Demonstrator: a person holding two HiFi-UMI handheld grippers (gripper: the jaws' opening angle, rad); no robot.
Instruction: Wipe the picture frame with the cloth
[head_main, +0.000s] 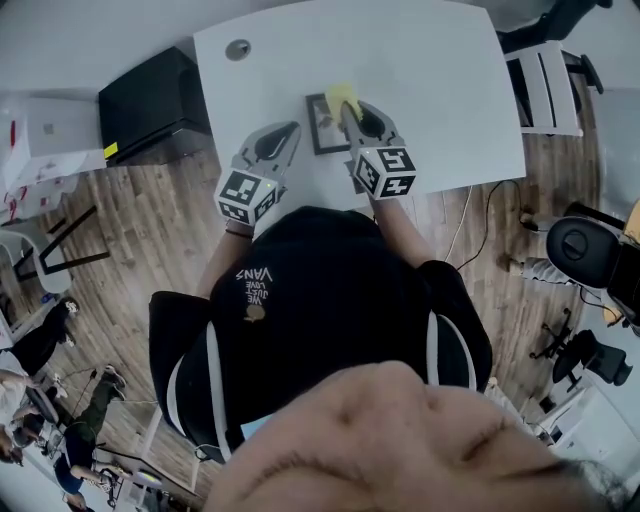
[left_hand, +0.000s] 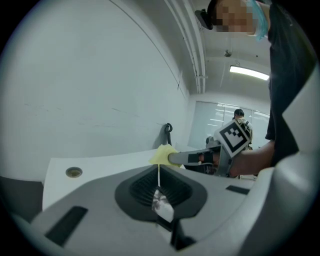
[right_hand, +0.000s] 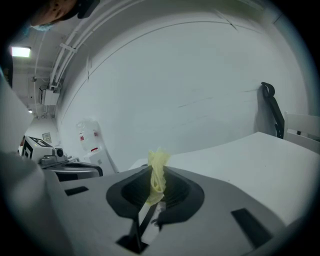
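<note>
A dark picture frame (head_main: 323, 128) lies flat on the white table (head_main: 440, 90) near its front edge. My right gripper (head_main: 349, 108) is shut on a yellow cloth (head_main: 342, 96) and holds it over the frame's far right part. In the right gripper view the cloth (right_hand: 158, 167) sticks up bunched from the shut right gripper (right_hand: 157, 181). My left gripper (head_main: 290, 131) hovers just left of the frame, shut and holding nothing. From the left gripper (left_hand: 159, 175) view I see the cloth (left_hand: 162, 154) and the right gripper (left_hand: 172, 159) ahead; the frame is hidden there.
A round cable grommet (head_main: 238, 49) sits in the table's far left corner. A black cabinet (head_main: 155, 105) stands left of the table, a white chair (head_main: 548, 88) to its right, and an office chair (head_main: 585, 250) on the wooden floor. People stand at the lower left.
</note>
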